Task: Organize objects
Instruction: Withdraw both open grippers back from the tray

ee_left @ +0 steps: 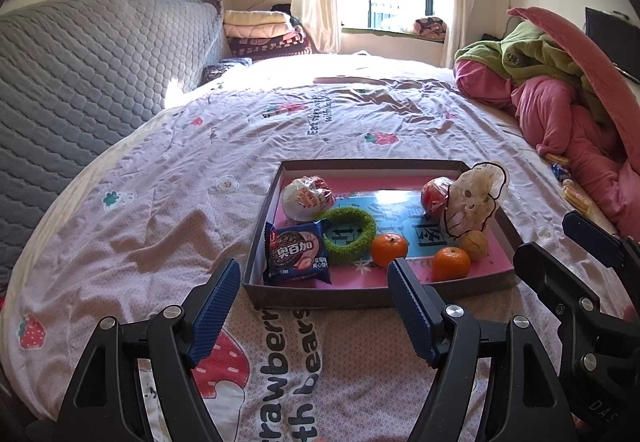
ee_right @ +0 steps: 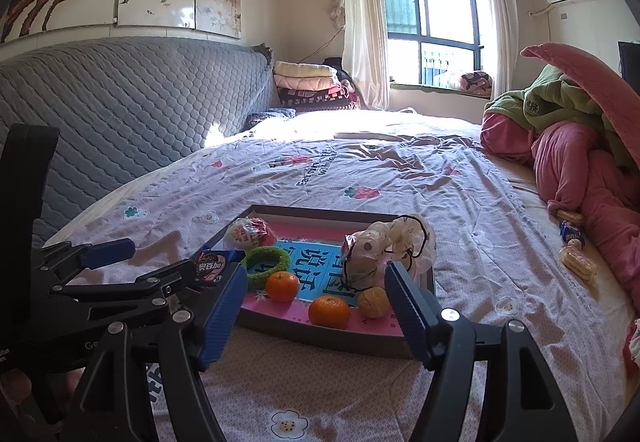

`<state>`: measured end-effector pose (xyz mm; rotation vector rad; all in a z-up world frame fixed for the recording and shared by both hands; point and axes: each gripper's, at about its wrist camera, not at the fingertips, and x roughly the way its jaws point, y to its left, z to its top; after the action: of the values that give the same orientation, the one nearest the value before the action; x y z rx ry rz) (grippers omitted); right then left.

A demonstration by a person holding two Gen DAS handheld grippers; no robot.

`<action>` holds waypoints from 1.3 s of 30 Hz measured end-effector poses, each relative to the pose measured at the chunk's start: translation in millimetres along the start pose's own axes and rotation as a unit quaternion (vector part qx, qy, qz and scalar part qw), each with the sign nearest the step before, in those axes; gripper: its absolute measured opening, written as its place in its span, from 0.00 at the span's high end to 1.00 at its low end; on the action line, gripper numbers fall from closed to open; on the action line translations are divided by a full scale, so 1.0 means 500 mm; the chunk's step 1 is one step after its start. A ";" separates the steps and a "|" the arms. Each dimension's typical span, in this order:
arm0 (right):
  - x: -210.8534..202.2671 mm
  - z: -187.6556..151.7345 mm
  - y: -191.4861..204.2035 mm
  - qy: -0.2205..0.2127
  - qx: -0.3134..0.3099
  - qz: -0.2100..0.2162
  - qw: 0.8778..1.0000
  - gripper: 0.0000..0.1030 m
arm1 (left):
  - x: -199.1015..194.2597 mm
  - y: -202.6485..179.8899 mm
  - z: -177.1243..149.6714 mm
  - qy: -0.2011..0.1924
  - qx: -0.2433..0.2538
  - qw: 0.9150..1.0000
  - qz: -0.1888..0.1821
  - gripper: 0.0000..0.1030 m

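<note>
A shallow box tray (ee_left: pixel 360 298) (ee_right: pixel 320 338) with a pink floor lies on the bed. In it are a blue cookie packet (ee_left: pixel 298 256) (ee_right: pixel 212 266), a green fuzzy ring (ee_left: pixel 348 257) (ee_right: pixel 260 253), two tangerines (ee_left: pixel 389 250) (ee_right: pixel 329 311), a walnut (ee_left: pixel 474 244) (ee_right: pixel 374 302), a crumpled plastic bag (ee_left: pixel 472 202) (ee_right: pixel 380 246) and a white-and-red wrapped ball (ee_left: pixel 306 198). My left gripper (ee_left: pixel 314 274) hovers open just before the tray's near wall, holding nothing. Beside it, my right gripper (ee_right: pixel 316 278) is open and empty too, short of the tray's near right part.
Loose snack packets (ee_left: pixel 572 194) (ee_right: pixel 576 258) lie on the bed at the right, by a heap of pink and green bedding (ee_left: pixel 560 102). A grey quilted headboard (ee_left: pixel 80 82) runs along the left. Folded blankets (ee_right: pixel 308 82) are stacked at the far end.
</note>
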<state>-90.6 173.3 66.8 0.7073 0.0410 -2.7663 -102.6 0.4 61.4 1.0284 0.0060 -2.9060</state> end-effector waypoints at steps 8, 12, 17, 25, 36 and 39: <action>-0.007 -0.014 0.015 0.008 -0.003 0.001 1.000 0.31 | -0.012 0.011 -0.017 0.002 0.002 1.000 0.006 0.25; -0.011 -0.026 0.019 0.013 -0.002 0.006 1.000 0.31 | -0.018 0.011 -0.032 0.002 0.003 1.000 0.005 0.25; -0.015 -0.040 0.028 0.019 -0.002 0.011 1.000 0.31 | -0.022 0.013 -0.051 0.006 -0.001 1.000 0.008 0.25; -0.020 -0.078 0.036 0.037 -0.003 0.016 0.999 0.31 | -0.015 0.020 -0.090 0.023 -0.005 1.000 0.004 0.25; -0.011 -0.128 0.042 0.070 -0.001 0.008 0.997 0.31 | -0.009 0.024 -0.127 0.034 -0.006 0.999 -0.007 0.25; -0.015 -0.140 0.048 0.073 -0.004 0.004 0.997 0.31 | -0.010 0.020 -0.132 0.034 -0.005 0.999 -0.007 0.25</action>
<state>-45.2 159.1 9.8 0.9037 0.0791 -2.6994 -56.8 -7.9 13.6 1.1300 0.0321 -2.8790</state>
